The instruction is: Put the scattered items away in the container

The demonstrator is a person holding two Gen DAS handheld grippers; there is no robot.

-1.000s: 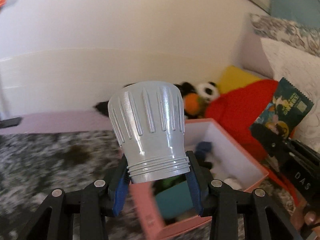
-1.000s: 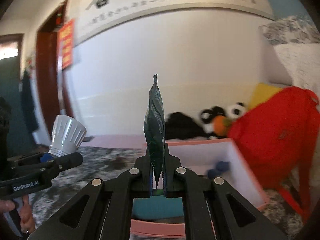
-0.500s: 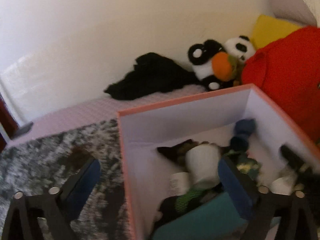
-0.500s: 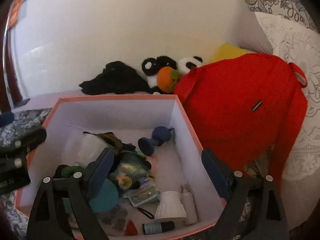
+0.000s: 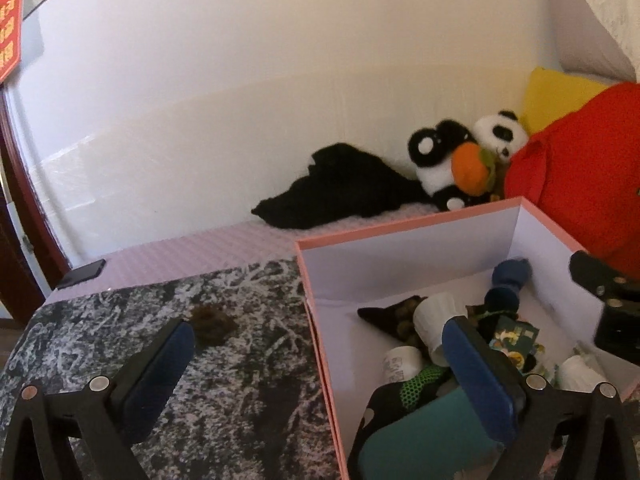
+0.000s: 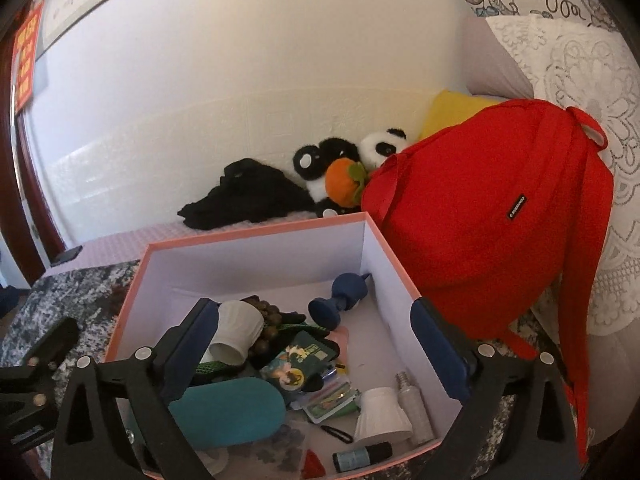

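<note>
A pink box with white inner walls (image 6: 256, 236) (image 5: 404, 226) stands on a grey speckled rug. Inside lie the grey ribbed cap (image 6: 236, 330) (image 5: 434, 314), the green snack packet (image 6: 298, 364) (image 5: 514, 336), a teal pouch (image 6: 228, 404), a blue dumbbell-shaped toy (image 6: 340, 296) and several small bottles. My left gripper (image 5: 320, 364) is open and empty, straddling the box's left wall. My right gripper (image 6: 316, 344) is open and empty, above the box's inside.
A red backpack (image 6: 492, 220) leans right against the box. Panda plush toys with an orange fruit (image 6: 344, 176), a black cloth (image 6: 244, 196) and a yellow cushion (image 6: 452, 110) lie along the wall. A dark phone (image 5: 82, 274) lies on the pink mat.
Both grippers have opened: the left let go of the grey cap, the right let go of the snack packet. Both items now lie in the box. Both grippers tilted down over it.
</note>
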